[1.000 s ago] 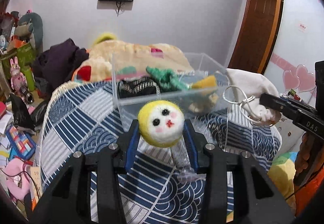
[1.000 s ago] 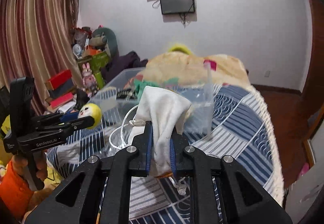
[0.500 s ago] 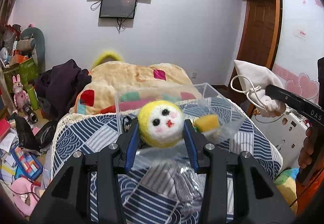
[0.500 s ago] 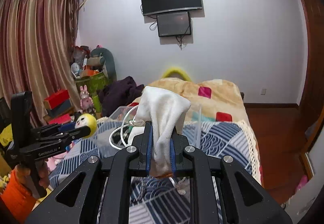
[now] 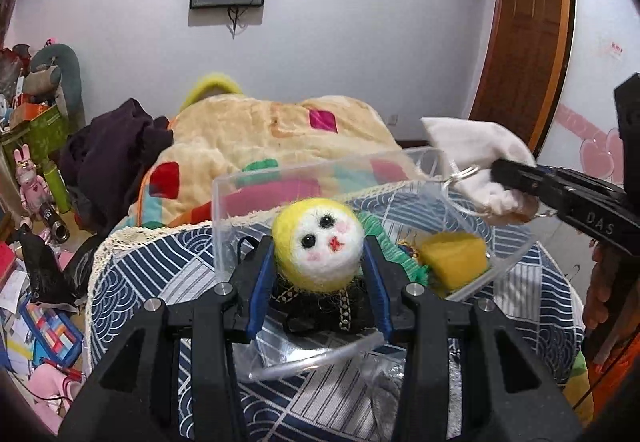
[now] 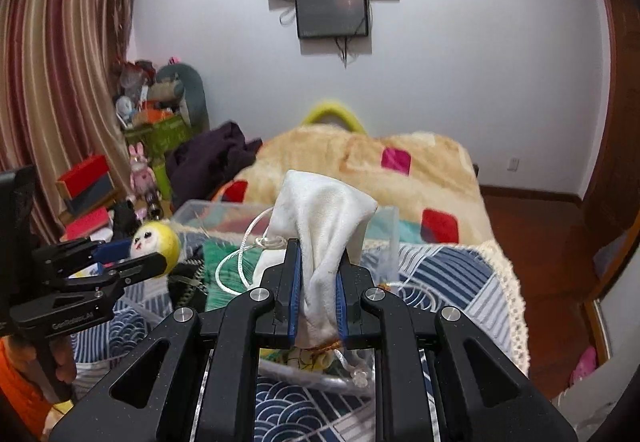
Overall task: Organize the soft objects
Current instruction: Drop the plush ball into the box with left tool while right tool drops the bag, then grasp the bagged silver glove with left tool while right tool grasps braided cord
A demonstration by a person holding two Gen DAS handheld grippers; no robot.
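The left gripper [image 5: 319, 262] is partly closed, its blue pads pressing both sides of a round felt doll head [image 5: 318, 244], yellow around a white face. The face, with its black eyes and red mouth, looks back toward the wrist camera; the ball has no clear long axis. It hangs over the near part of the clear plastic bin [image 5: 224, 198], above a black trimmed fabric piece [image 5: 320, 302] lying inside.

The right gripper [image 6: 318, 282] is nearly closed, its jaws narrow and pinching a white drawstring pouch [image 6: 324, 214] by its gathered lower end. The pouch stands upright between the pads, long axis pointing up and away from the wrist, its broad closed end topmost. A white cord [image 6: 244, 254] loops out to its left. In the left wrist view the pouch [image 5: 476, 150] hangs above the bin's far right corner.

Inside the bin, a green fabric item [image 5: 384, 246] and a yellow sponge-like block [image 5: 456, 258] lie toward its right side. The bin rests on a blue-and-white patterned bedspread [image 5: 148, 266].
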